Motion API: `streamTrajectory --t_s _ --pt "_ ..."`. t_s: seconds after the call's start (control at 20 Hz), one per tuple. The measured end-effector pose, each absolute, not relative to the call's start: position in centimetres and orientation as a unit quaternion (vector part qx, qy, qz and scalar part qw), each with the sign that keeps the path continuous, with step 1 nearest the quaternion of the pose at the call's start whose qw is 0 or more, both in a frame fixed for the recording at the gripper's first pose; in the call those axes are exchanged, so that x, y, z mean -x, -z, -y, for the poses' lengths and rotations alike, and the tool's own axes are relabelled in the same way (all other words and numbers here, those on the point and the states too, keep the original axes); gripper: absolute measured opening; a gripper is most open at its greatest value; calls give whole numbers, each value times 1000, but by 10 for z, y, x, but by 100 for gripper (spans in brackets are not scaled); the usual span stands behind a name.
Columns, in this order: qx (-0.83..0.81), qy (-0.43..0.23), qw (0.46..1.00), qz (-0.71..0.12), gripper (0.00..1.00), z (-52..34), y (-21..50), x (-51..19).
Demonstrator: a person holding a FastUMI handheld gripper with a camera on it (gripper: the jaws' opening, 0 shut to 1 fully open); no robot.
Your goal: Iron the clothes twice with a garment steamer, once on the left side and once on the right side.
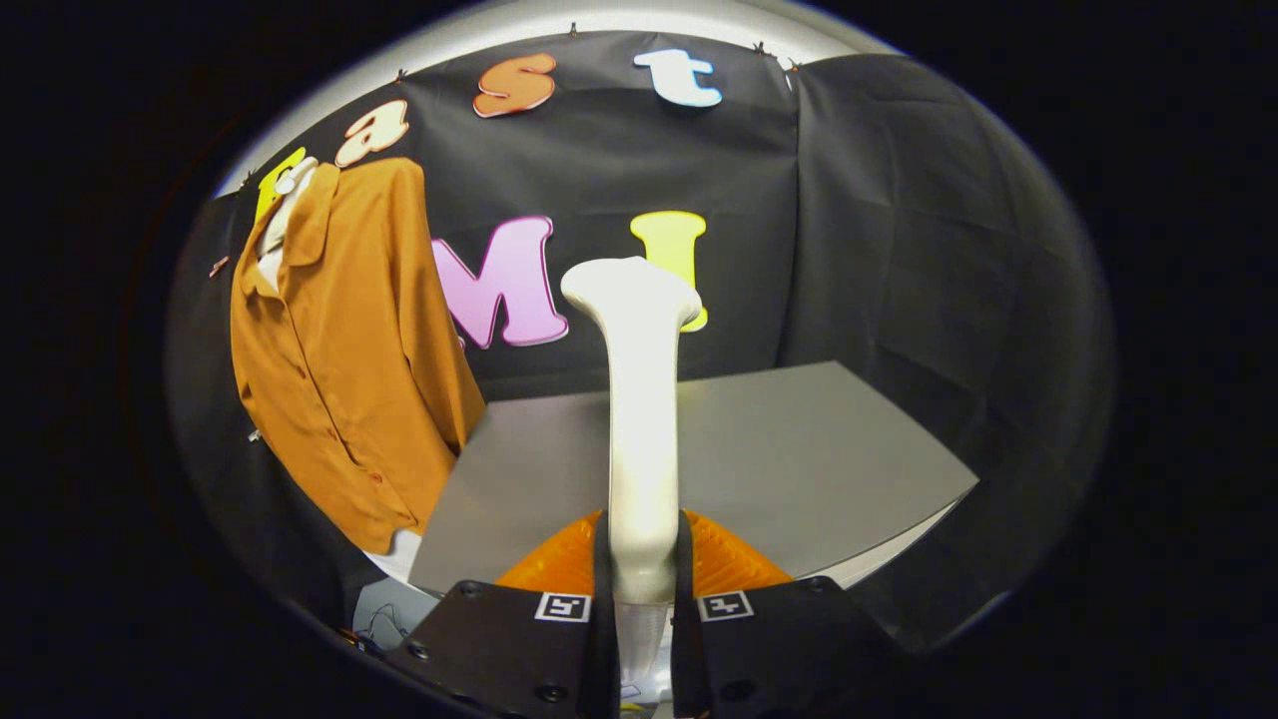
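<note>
while the white steamer is clamped upright between both fingers of the hand-held gripper, its head pointing up over the grey table, the orange shirt is seen hanging well off to the left. no readable brand is seen.

grey table, black cloth wall, wires beside the table

Upright white steamer, hanging orange shirt

Dim booth, sharp centre, warped edges
</note>
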State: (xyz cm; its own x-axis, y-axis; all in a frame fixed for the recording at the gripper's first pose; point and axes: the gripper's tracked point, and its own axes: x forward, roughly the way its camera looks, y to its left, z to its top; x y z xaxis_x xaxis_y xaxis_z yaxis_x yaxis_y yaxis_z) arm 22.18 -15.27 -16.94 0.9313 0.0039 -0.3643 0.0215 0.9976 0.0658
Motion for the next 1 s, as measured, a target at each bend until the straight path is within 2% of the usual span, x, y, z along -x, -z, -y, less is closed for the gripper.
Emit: streamTrajectory --t_s 0.5,1.0 --pt "-35 28 997 -66 23 83 110 -157" --pt "-13 -47 998 -45 24 -51 113 -158"
